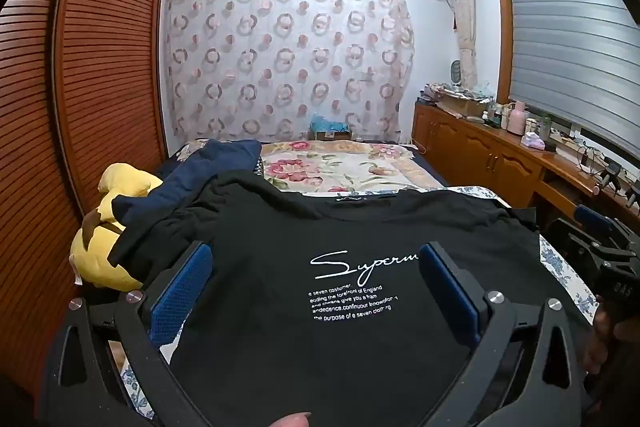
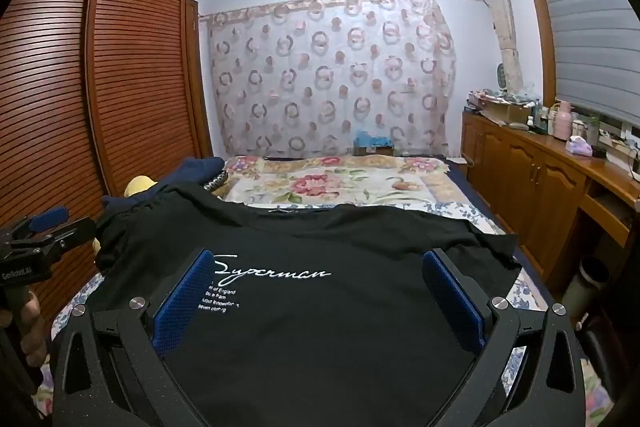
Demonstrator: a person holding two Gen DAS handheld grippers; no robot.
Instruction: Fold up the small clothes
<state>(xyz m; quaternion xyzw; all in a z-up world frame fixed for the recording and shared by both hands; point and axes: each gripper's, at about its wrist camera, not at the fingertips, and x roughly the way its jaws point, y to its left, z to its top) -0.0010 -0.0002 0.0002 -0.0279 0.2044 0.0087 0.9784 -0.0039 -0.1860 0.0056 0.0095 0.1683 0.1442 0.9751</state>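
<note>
the black printed t-shirt [image 1: 352, 307] is lying spread print-up on the bed [image 1: 568, 267], ready for folding, while the left gripper [image 1: 316, 291] and right gripper [image 2: 316, 291] are hovering wide-jawed, holding nothing.

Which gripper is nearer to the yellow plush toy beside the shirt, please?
Left. The left gripper hovers open over the black shirt next to the yellow plush toy; the right gripper is further toward the shirt's other side.
</note>
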